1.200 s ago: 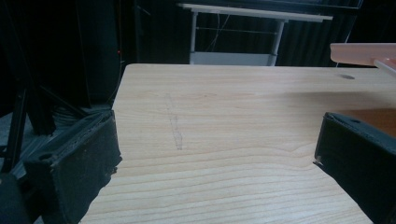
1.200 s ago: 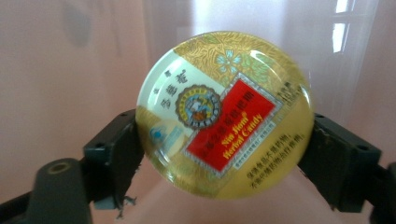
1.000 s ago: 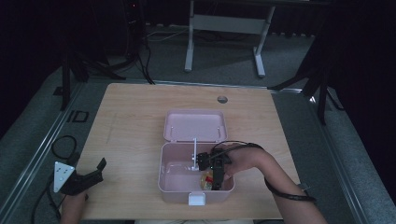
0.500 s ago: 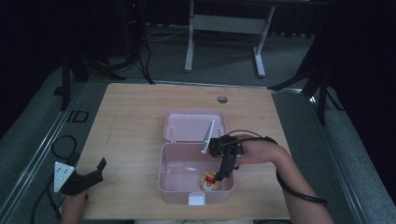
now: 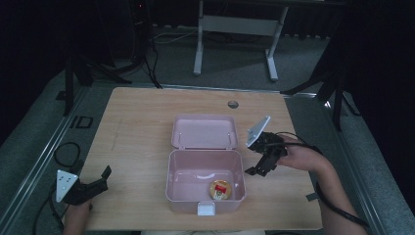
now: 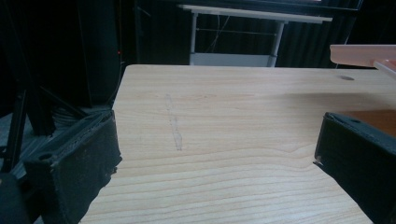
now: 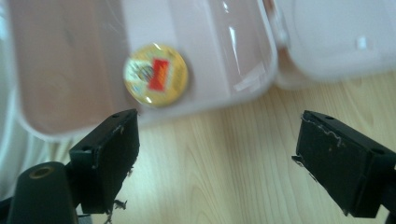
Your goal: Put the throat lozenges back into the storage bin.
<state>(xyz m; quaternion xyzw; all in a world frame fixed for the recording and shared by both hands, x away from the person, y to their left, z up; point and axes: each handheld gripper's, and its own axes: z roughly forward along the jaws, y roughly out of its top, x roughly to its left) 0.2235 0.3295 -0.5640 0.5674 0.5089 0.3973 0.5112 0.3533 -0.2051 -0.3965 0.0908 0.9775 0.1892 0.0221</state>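
- Pink box (image 5: 205, 183) open at mid-desk, toward the near edge; lid (image 5: 204, 132) folded back flat on the far side, white latch (image 5: 206, 209) on the near wall.
- Round yellow item with a red label (image 5: 219, 189) lying on the box floor, near-right corner; seen also in the right gripper view (image 7: 155, 74), blurred, label text unreadable.
- Right hand-held gripper (image 5: 263, 164) just beside the right wall of the box, above the desk, clear of the box. Jaws spread wide, nothing between them; in its own view (image 7: 215, 158) bare wood lies between the jaws, box rim beyond.
- Grey three-cornered plate (image 5: 257, 131) tilted up on top of the right hand-held gripper; person's right hand (image 5: 303, 156) behind it, cable trailing along the forearm.
- Left hand-held gripper (image 5: 95, 181) at the near-left corner of the desk, well apart from the box. Jaws open, empty; own view (image 6: 215, 158) looks across bare wood toward the far edge.
- Desk (image 5: 142, 122) light wood, round hole (image 5: 233, 104) near the far edge.
- Dark floor and a white-legged frame (image 5: 235, 44) beyond the desk.
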